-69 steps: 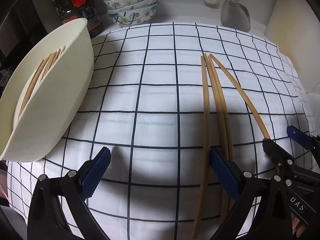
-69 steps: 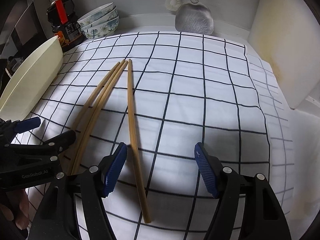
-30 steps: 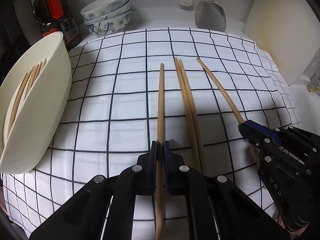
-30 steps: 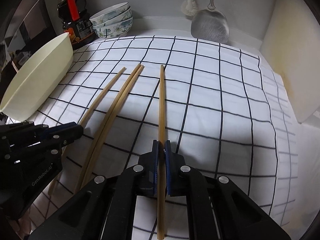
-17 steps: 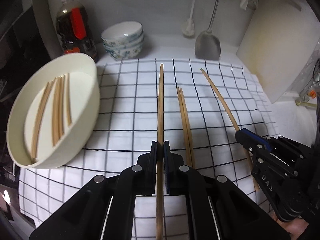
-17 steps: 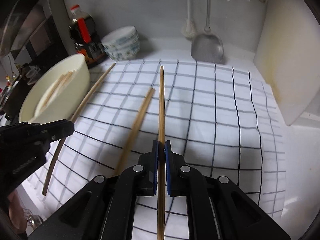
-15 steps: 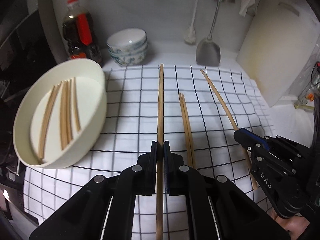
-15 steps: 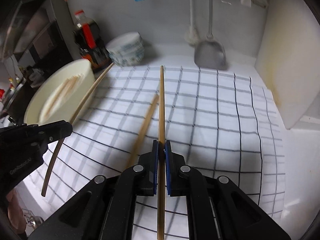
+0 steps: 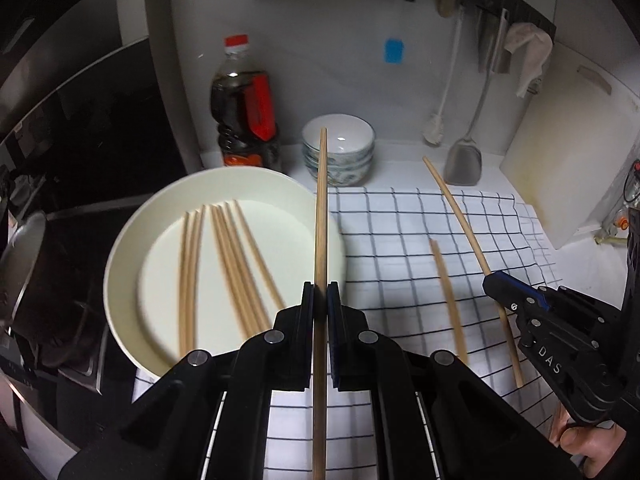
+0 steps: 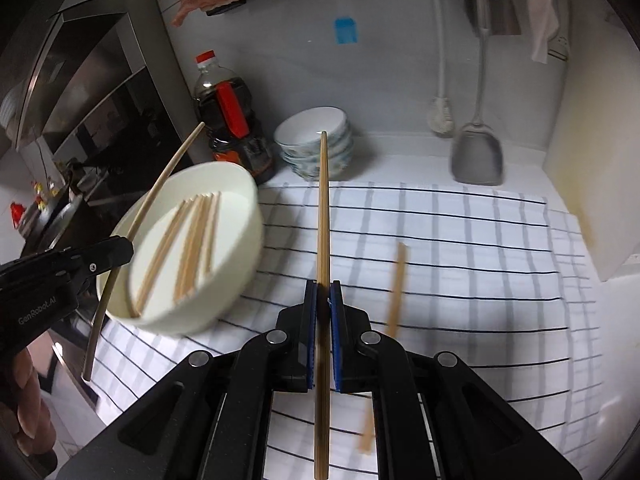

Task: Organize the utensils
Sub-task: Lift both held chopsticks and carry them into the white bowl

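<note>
Left hand-held gripper (image 9: 319, 300) is clenched on one chopstick (image 9: 320, 216) held above the cloth (image 9: 400, 216), its tip over the bowl's (image 9: 128, 240) right rim. Right hand-held gripper (image 10: 323, 304) likewise grips a second chopstick (image 10: 323, 208). One pair (image 9: 446, 296) lies on the cloth between them. Further left, the bowl holds several chopsticks (image 9: 224, 264). Stacked small bowls (image 9: 340, 152) and a bottle (image 9: 244, 108) stand behind.

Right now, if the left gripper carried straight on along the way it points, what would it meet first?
Probably the white bowl. The left gripper, shut on a chopstick, points down over the bowl's right rim, where it meets the checked cloth. Depth is unclear, so it could land on the cloth beside the rim instead.
</note>
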A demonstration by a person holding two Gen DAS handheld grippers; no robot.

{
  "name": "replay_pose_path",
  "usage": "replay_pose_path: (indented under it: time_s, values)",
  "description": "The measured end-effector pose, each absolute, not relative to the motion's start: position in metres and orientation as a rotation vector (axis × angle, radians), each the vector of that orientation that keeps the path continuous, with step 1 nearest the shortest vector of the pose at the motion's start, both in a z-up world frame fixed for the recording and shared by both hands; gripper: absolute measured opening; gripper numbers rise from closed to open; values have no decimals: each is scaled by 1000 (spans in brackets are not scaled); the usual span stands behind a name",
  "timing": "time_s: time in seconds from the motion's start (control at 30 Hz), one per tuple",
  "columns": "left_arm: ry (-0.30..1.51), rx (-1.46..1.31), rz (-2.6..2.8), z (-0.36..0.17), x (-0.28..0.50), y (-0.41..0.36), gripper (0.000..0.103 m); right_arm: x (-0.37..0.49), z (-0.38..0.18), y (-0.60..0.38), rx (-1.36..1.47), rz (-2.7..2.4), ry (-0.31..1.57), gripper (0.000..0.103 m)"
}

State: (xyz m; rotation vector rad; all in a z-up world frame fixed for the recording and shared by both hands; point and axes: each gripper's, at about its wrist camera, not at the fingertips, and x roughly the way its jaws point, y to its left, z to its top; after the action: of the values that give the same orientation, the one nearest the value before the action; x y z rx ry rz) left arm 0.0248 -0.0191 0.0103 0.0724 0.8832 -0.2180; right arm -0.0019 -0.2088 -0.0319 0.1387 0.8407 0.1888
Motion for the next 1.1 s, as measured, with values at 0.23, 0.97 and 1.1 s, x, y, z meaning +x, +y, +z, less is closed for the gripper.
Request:
replay_pose_path:
  time_s: [0.23,0.97,1.1]
  values:
    - [838,48,-232,21,53,54,7,23,-15,-127,106,194,825,6]
    - [949,-76,-109,-18,111,134,7,107,-44,-23,55,395,973,6]
    - [974,-71,-126,-29,115,123,7,115,-57,-22,51,401,1010,7]
